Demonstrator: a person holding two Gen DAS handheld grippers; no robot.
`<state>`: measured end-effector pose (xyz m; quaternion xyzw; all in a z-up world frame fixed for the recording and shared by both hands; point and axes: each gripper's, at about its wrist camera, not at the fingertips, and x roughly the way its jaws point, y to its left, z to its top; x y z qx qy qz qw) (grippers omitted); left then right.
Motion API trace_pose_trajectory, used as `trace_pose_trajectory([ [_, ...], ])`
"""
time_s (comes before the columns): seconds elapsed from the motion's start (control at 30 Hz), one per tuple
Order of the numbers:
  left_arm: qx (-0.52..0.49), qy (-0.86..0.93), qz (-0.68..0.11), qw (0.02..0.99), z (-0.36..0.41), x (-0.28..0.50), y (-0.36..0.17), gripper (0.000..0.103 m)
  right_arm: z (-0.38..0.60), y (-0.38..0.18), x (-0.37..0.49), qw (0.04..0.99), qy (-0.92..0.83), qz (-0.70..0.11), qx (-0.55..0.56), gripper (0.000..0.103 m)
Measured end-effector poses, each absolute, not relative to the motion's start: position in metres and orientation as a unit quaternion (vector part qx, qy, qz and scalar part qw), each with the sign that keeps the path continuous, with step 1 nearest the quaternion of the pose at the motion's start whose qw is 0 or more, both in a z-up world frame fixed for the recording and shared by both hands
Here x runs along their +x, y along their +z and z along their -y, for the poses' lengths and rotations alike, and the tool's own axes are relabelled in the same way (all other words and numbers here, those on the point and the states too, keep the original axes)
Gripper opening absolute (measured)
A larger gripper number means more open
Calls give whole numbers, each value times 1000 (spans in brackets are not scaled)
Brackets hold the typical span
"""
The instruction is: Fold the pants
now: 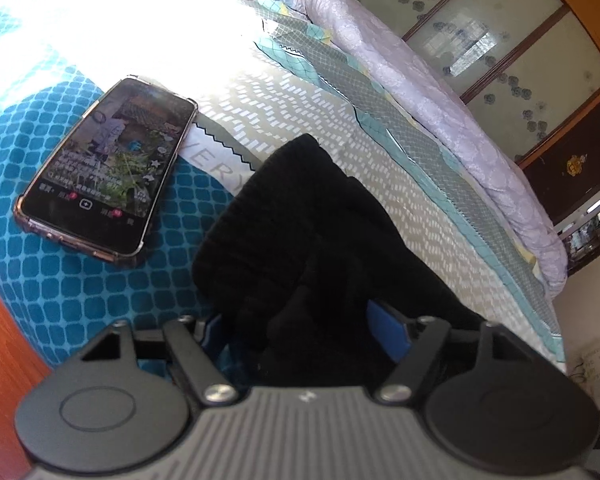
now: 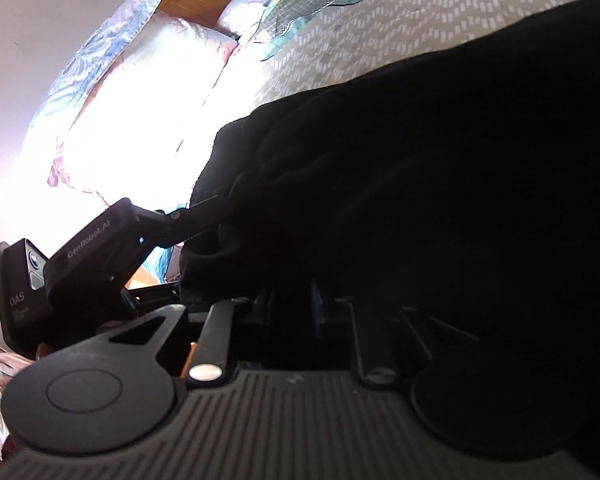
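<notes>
Bunching thick, ribbed black pants, both the left claw and right claw clamp the soft knit.

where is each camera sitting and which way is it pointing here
Left wrist: sits on the left gripper, looking down along it across the bed; its own jaws show, closed on the black pants, with a phone to the left.
Right wrist: sits on the right gripper, looking toward the pillows; its own jaws show, buried in the pants, with the left gripper alongside.
Shared: the pants, the patterned bedspread and the left gripper.
</notes>
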<state>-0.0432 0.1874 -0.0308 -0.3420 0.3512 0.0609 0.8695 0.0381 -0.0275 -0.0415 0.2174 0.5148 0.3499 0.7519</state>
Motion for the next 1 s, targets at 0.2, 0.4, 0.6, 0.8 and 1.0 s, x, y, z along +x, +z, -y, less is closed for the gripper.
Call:
trace_pose_trajectory([
  [0.2,-383,54,-353,852,-203,-47,-35,33,22,-34,25,766,350,-503,194,19],
  [0.4,-236,3,-306,923,-142,-50,16,26,28,-32,22,765,341,-503,215,19],
  [0.6,-36,-88,-281,955,-50,-62,30,26,103,6,3,827,237,-446,247,25],
  [0.8,237,-148,-295,914,59,-82,-16,51,185,38,-24,879,137,-359,283,30],
  [1.0,258,-183,-267,910,62,-108,3,64,184,33,-23,866,149,-368,303,56],
])
